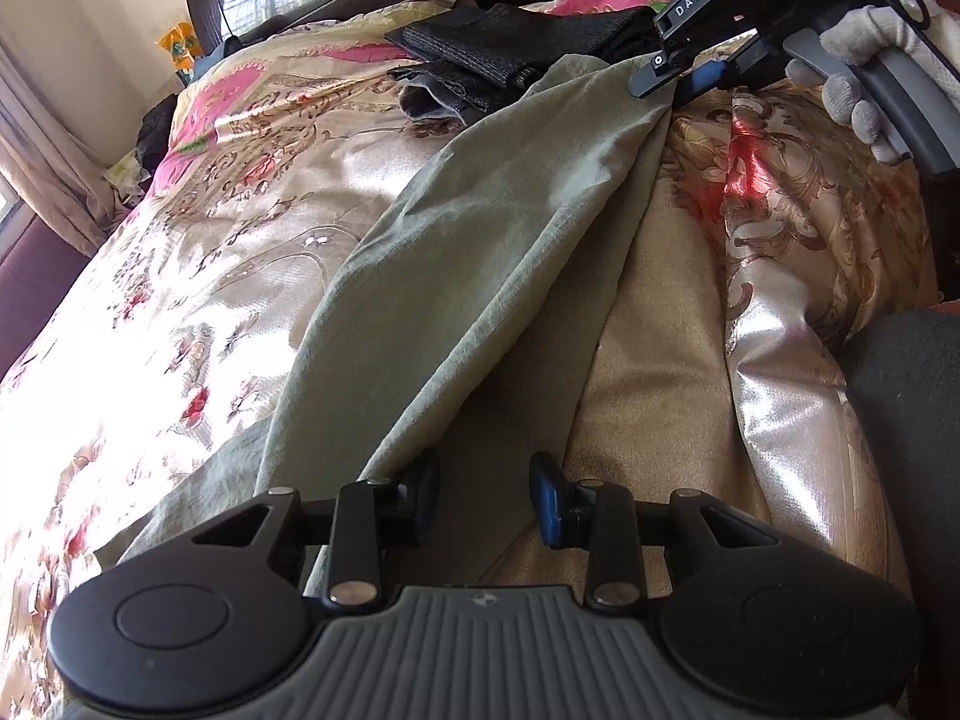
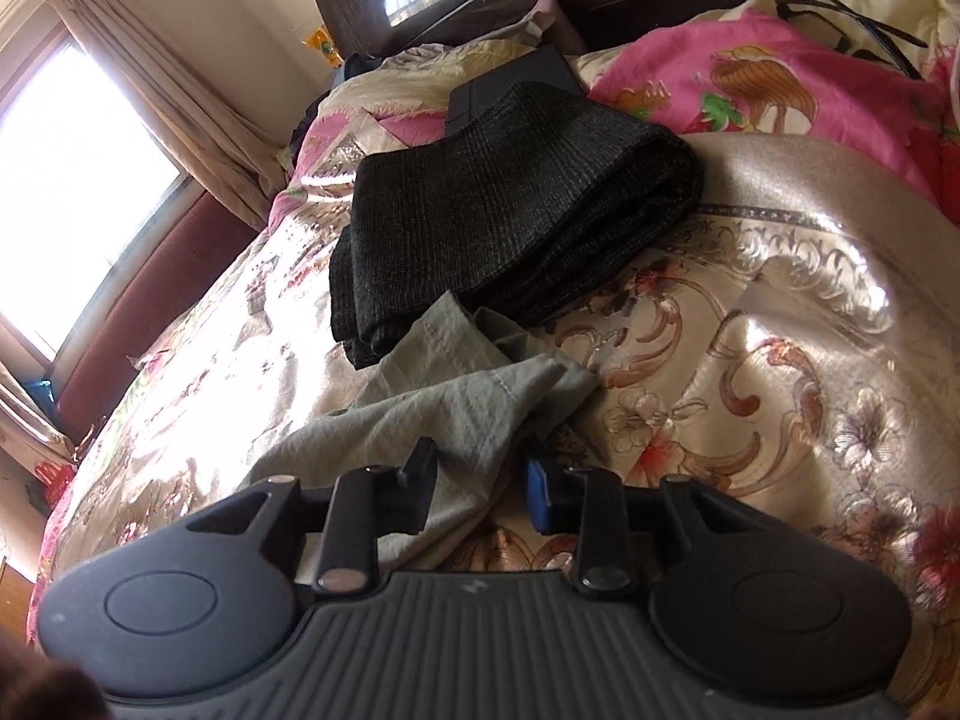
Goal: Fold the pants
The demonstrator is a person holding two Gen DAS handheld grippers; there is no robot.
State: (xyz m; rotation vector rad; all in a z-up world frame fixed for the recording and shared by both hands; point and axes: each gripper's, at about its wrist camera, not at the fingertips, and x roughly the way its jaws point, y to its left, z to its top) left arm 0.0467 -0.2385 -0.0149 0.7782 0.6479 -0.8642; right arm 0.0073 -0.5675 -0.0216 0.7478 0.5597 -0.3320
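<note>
Floral satin bedspread (image 1: 198, 228) is carrying sage-green cotton pants (image 1: 480, 228), lying stretched for folding. My left gripper (image 1: 485, 495) is standing unclenched at one end; my right gripper (image 2: 480, 480) is straddling hem cloth, pads apart.

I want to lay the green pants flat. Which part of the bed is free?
Free: the floral bedspread right of the green pants, and the sunlit stretch left of them toward the window. Crowded: ahead, where the folded dark pants lie against the green hem.

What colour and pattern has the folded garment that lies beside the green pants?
The folded dark garment is black-charcoal with a fine light check, clearest in the right wrist view.
</note>
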